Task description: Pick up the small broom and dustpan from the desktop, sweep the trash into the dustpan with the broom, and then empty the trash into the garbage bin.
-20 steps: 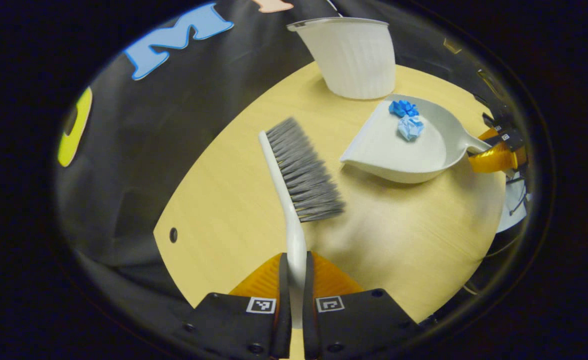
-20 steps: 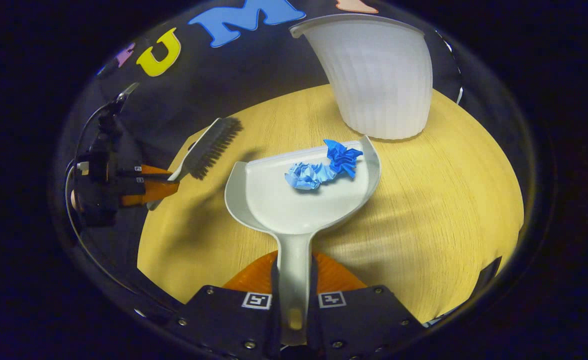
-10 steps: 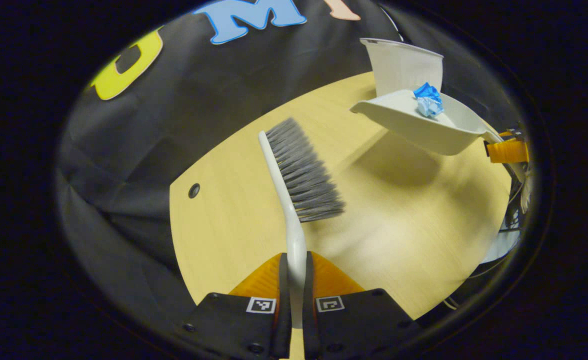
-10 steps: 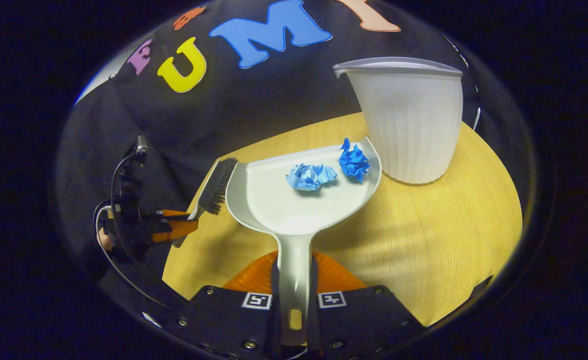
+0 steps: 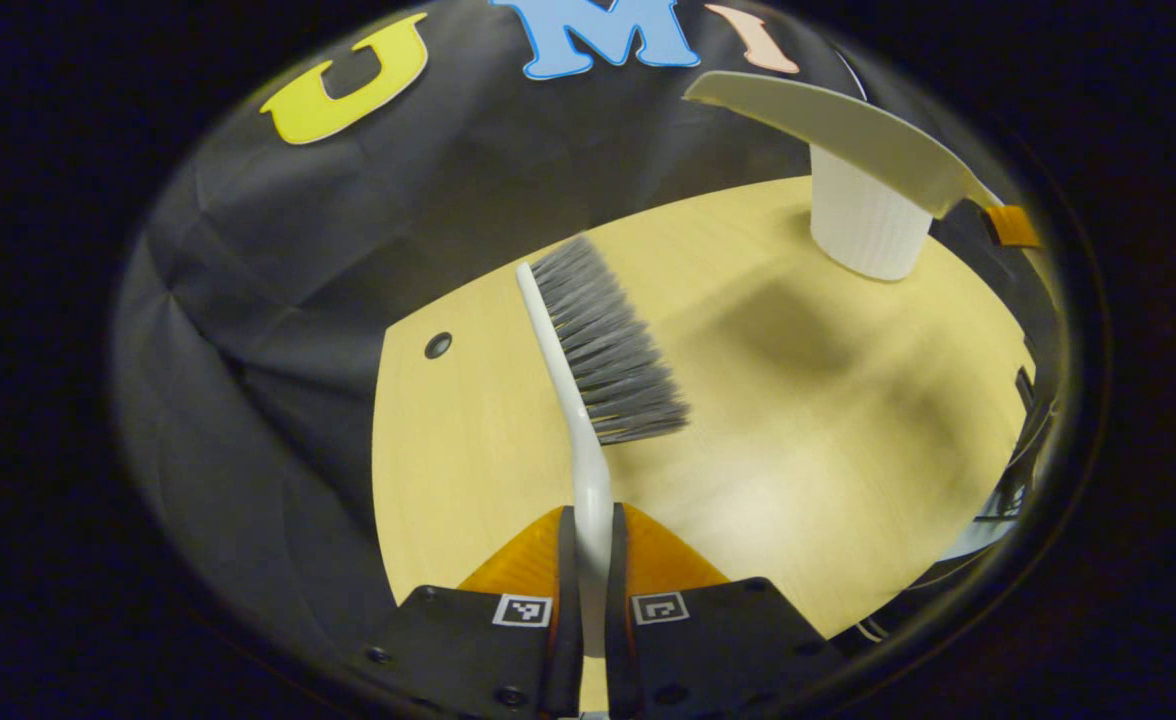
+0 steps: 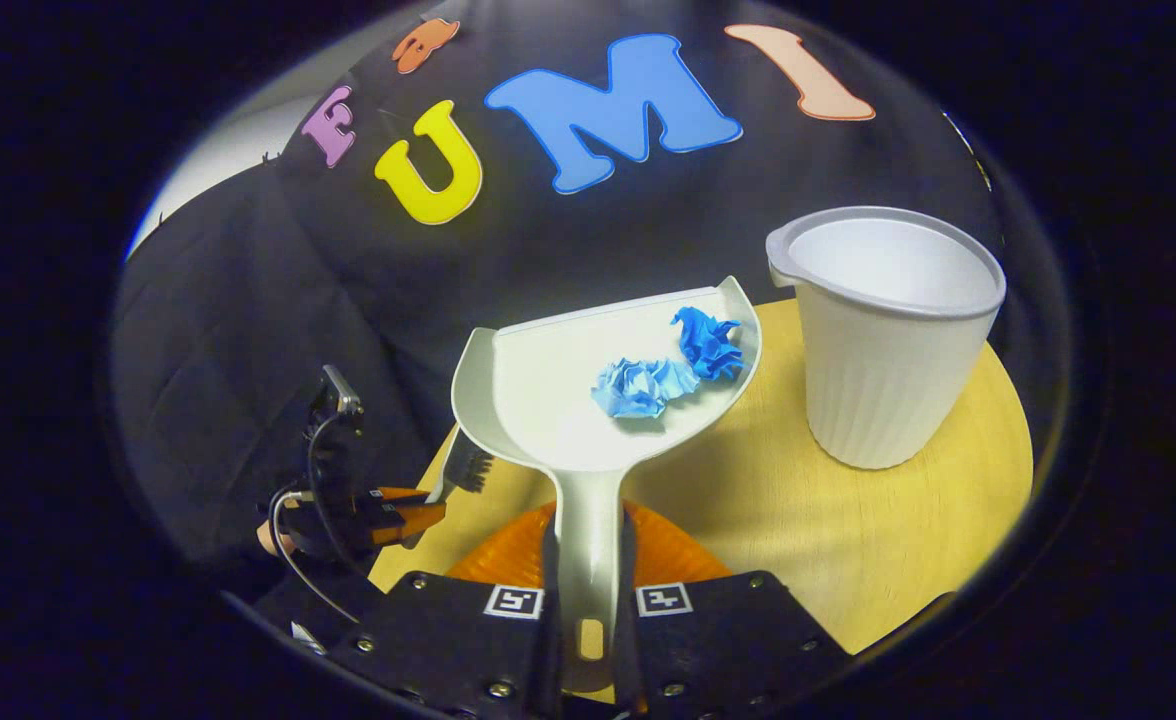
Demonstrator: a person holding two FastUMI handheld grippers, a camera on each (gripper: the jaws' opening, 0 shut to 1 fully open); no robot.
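two claws are at work, and we see each one pinching a handle. in the left gripper view, the left claw (image 5: 588, 585) has both fingers pressed on the white handle of the small broom (image 5: 593, 345), whose grey bristles point to the right above the pale wooden tabletop (image 5: 808, 440). up at the top right of that view we see the underside of the dustpan (image 5: 838, 125), raised in front of the ribbed white garbage bin (image 5: 868, 235), which stands on the far part of the tabletop.

in the right gripper view, the right claw (image 6: 588, 610) is clamped on the dustpan's handle, and the pan (image 6: 568, 400) is held in the air, just left of the bin (image 6: 883, 340). two crumpled bits of trash lie in the pan near its front right corner: a light blue wad (image 6: 638, 388) and a darker blue wad (image 6: 705, 342), touching each other. the bin's open mouth faces up. lower left we see the left claw (image 6: 418, 515) and a few of the broom's bristles (image 6: 468, 468) past the pan's edge.
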